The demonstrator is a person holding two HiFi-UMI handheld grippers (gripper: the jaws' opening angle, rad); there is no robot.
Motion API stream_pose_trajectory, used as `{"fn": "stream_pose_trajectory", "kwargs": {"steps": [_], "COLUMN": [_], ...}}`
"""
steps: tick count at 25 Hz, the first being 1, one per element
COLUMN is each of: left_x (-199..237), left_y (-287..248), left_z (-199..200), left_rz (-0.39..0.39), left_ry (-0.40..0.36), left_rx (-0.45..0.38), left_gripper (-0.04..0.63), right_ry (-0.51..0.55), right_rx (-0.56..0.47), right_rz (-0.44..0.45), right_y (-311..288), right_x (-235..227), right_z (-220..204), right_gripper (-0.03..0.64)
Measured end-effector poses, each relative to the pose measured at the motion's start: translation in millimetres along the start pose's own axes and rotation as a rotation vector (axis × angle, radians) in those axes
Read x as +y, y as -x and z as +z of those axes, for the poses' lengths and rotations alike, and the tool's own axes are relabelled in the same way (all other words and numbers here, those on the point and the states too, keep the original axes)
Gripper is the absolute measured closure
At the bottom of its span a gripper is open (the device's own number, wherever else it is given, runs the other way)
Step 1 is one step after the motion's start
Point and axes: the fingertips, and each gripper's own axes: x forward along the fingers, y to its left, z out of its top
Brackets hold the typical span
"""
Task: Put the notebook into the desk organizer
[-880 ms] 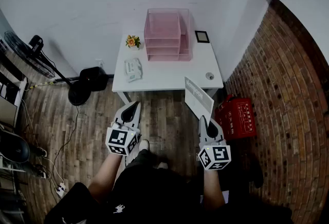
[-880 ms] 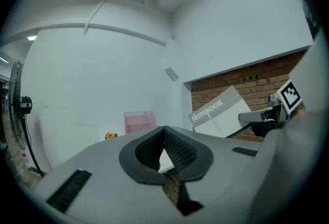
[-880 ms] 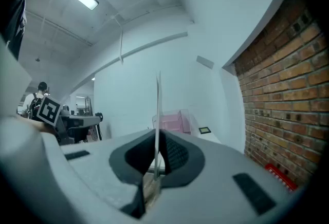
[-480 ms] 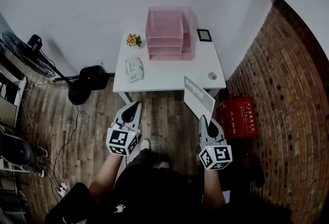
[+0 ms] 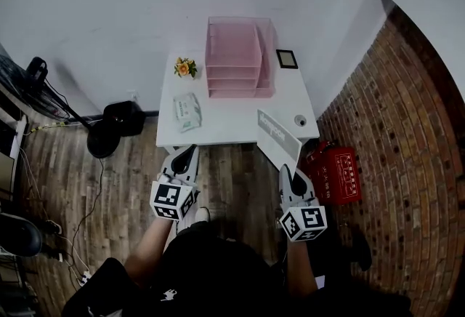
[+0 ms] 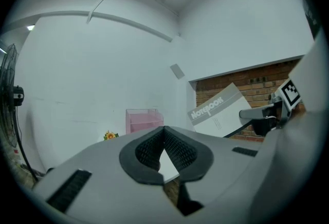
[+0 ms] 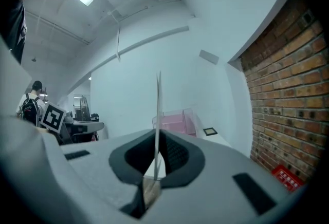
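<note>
The notebook (image 5: pixel 278 135) is in my right gripper (image 5: pixel 286 167). The jaws are pressed tight on its bottom edge. It stands up out of the jaws, tilted, with its grey and white cover facing left. In the right gripper view I see it edge-on, a thin line (image 7: pixel 158 110) going up from between the pads (image 7: pixel 172 153). In the left gripper view the word NOTEBOOK shows on its cover (image 6: pixel 218 110). It is in the air at the near right corner of the table (image 5: pixel 232 123). It is not in the organizer (image 5: pixel 236 57).

The organizer is pink and stands at the back of the table by the white wall, well apart from the notebook. In the head view its open shelves face me.

My left gripper (image 5: pixel 189 151) is out in front of the near left edge of the table. Its jaws are closed tip to tip with nothing between them, as the left gripper view shows (image 6: pixel 164 131).

Also on the table: a small flower (image 5: pixel 184 68) just left of the organizer, a pack of wipes (image 5: pixel 187 110) nearer to me, a little dark frame (image 5: pixel 285 59) right of the organizer, and a small round thing (image 5: pixel 300 120) near the right edge.

A red crate (image 5: pixel 336 174) sits on the floor by the brick wall (image 5: pixel 414 148) on the right. A fan (image 5: pixel 109 126) stands on the wood floor to the left of the table.
</note>
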Motion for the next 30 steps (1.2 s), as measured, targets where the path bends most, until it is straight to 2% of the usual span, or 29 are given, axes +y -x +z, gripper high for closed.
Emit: {"fn": "stream_pose_trajectory", "kwargs": {"steps": [9,17,20,24,30], "left_x": [56.4,88.5,103.8,121.4,134.4], "left_y": [-51.6,-81.1,-86.3,-90.6,-111.8], "left_z": [13.7,-4.2,-11.3,-17.8,-23.8], "left_rz": [-0.068,-0.134,-0.130,-0.111,-0.055], "left_ry": [0.002,0.007,0.014,-0.019,0.011], "left_rx": [-0.009,0.048,0.071,0.088,0.093], "left_gripper": [0.592,0.592,0.592,0.592,0.592], "right_ry": [0.015,0.066,0.073,0.079,0.079], "right_rx": [0.017,0.053,0.072,0.080,0.081], "right_rz": [-0.056,-0.076,-0.057,-0.030,0.027], "right_y": [-68.0,-122.5,-144.4,-169.5,-205.6], "right_x": [14.1,32.2,38.9,39.9,21.5], "right_z": [16.4,11.9,9.9,15.1,17.8], "right_gripper": [0.606,0.606,0.606,0.606,0.606]}}
